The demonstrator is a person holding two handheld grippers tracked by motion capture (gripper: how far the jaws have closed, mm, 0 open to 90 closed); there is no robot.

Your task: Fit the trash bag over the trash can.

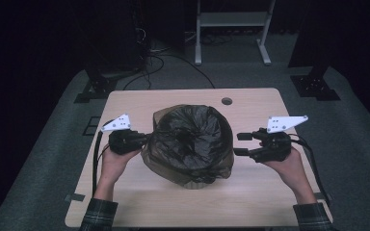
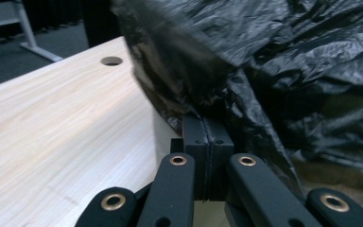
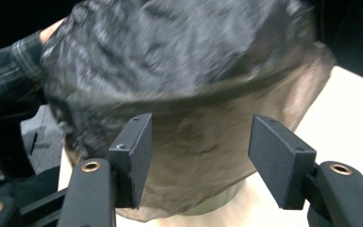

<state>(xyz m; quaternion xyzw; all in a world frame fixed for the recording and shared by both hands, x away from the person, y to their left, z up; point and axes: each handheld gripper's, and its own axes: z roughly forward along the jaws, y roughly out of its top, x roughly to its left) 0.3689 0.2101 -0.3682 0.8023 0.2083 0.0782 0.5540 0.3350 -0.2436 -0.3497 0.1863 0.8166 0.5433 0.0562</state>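
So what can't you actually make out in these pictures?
- What stands under the black bag: high view, the film drapes over it; a grey base barely peeks out below in the right gripper view.
- How much film the shut left gripper pinches: left gripper view, folds cover the pad tips.
- Bag texture: right gripper view, blurred behind the open right gripper.
- The person's arms: high view, cut off at the bottom edge.

A crinkled glossy black plastic bag point(image 1: 192, 137) covers a round bin, its lower edge thinning to see-through brownish grey. The pale wood-grain tabletop point(image 1: 139, 202) beneath the bag is light beige. Left of the bag, a dark green plaid sleeve point(image 1: 99, 214); both grippers there are matt black with brass-coloured rivets.
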